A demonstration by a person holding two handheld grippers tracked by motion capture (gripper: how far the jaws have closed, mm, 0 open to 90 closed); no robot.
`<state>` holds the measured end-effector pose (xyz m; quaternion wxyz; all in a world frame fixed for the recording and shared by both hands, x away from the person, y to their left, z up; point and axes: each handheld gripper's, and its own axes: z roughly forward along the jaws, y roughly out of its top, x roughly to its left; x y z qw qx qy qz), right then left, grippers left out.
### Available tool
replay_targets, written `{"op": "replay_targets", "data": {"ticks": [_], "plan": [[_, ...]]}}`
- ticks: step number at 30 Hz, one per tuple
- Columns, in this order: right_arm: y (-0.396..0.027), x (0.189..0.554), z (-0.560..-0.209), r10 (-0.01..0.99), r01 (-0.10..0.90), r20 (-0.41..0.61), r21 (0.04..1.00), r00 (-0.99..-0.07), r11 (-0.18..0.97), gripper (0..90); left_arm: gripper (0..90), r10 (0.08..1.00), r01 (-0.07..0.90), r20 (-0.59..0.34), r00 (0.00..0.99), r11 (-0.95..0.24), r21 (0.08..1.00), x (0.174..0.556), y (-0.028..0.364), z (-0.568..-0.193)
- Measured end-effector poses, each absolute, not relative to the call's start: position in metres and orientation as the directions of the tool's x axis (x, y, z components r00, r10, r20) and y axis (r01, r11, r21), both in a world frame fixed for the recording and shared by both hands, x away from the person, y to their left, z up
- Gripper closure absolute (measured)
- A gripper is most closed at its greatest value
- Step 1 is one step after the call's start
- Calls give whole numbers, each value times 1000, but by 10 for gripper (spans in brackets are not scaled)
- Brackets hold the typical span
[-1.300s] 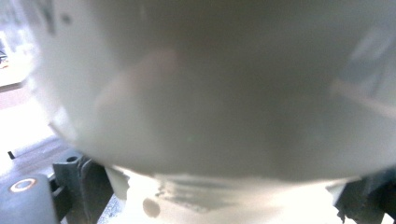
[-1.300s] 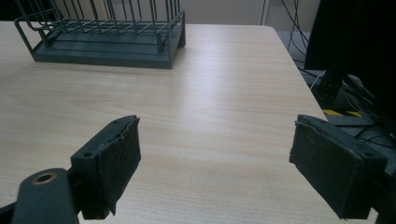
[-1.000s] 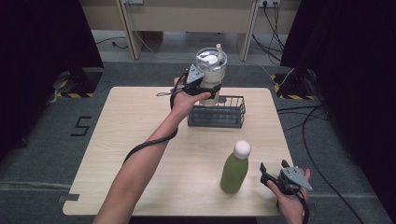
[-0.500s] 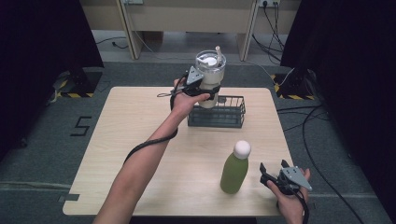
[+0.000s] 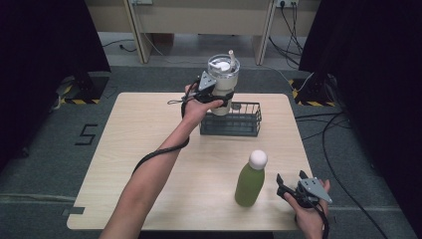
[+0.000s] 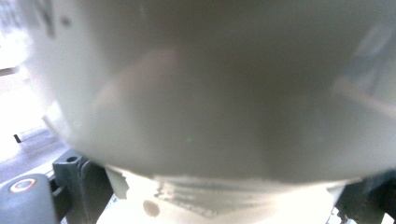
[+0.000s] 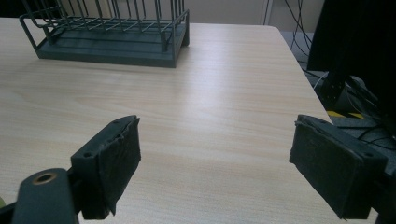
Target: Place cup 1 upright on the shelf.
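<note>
A pale tumbler (image 5: 224, 82) with a clear lid and a straw is upright at the back left corner of a dark wire basket (image 5: 234, 124). My left gripper (image 5: 219, 99) is shut on the tumbler's lower body. I cannot tell whether its base rests in the basket. In the left gripper view the blurred tumbler (image 6: 210, 93) is very close, with a black jaw at each lower corner. A green bottle (image 5: 250, 181) with a white cap stands near the front right. My right gripper (image 5: 290, 177) is just to its right, open and holding nothing. In its own view the right gripper (image 7: 215, 154) has bare pads over the table.
The wooden table (image 5: 149, 129) stands on grey carpet. The basket (image 7: 107, 46) lies ahead of the right gripper. Cables run over the floor to the right of the table, and desk legs stand behind it. My left forearm crosses the table's middle diagonally.
The left hand and the tumbler have shifted only slightly by the basket. The right gripper and the green bottle have stayed where they were.
</note>
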<state>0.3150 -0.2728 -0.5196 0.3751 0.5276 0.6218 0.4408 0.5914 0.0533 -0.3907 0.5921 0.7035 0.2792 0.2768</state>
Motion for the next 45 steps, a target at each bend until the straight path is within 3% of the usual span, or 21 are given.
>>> {"op": "replay_targets", "data": {"ticks": [45], "plan": [[-272,316,-520,985,329,2,943,-170,55,158,90,719,131,24,695,-159,979,592,50,-424]]}}
